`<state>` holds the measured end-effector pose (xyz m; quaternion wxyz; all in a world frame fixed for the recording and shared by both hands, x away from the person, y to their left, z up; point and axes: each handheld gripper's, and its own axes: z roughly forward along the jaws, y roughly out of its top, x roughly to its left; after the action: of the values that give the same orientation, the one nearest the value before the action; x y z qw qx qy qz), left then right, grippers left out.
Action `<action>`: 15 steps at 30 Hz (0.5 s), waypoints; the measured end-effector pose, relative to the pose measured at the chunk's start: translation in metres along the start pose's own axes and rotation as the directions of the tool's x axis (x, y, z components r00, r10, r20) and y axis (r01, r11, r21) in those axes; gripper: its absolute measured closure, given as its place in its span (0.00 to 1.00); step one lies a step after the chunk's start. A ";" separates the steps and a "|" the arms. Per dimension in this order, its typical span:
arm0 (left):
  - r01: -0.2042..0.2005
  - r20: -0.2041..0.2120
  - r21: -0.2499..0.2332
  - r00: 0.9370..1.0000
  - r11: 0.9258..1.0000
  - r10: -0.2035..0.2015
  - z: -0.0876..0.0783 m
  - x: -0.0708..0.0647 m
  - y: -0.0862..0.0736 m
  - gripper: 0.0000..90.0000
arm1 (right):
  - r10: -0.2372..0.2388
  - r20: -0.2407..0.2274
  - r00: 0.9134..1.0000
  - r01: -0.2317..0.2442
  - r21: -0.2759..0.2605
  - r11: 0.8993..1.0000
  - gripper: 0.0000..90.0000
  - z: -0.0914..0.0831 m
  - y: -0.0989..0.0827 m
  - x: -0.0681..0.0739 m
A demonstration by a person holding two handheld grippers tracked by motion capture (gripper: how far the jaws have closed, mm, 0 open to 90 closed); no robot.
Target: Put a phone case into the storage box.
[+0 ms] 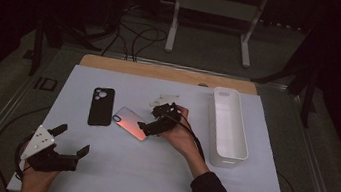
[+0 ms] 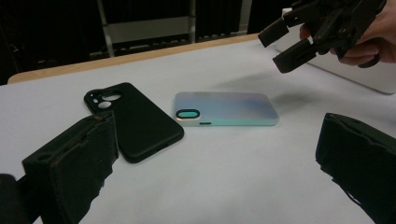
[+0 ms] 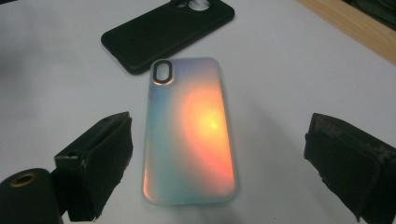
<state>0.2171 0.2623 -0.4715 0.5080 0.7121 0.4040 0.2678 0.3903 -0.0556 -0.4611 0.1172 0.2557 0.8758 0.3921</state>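
The right hand-held gripper (image 1: 150,123) hangs just above the shiny phone case (image 1: 130,122), held by a hand (image 1: 181,133) that reaches in from the lower right with the wrist bent down. Its jaws are wide open, one on each side of the case, and they hold nothing. The shiny phone case lies flat near the middle of the white worktop (image 1: 146,183), just beside a black phone case (image 1: 101,106). The left hand-held gripper (image 1: 71,143) waits low at the near left corner. It is wide open too, holds nothing, and points toward both cases. A white box (image 1: 238,153) sits off to the right.
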 end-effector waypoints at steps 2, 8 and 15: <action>0.000 -0.001 0.000 1.000 1.000 0.000 0.000 0.000 0.000 0.00 | 0.000 -0.001 1.000 0.000 0.007 1.000 0.09 0.003 -0.001 0.000; 0.000 -0.001 0.000 1.000 1.000 0.000 0.000 0.000 0.000 0.00 | -0.002 0.003 1.000 0.002 0.024 1.000 0.09 0.009 -0.002 0.000; 0.000 -0.002 0.000 1.000 1.000 0.000 0.000 0.000 0.000 0.00 | 0.006 0.002 1.000 -0.006 0.037 0.999 0.09 0.016 -0.003 -0.001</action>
<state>0.2171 0.2626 -0.4716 0.5076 0.7118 0.4046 0.2684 0.3962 -0.0481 -0.4742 0.1122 0.2609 0.8821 0.3758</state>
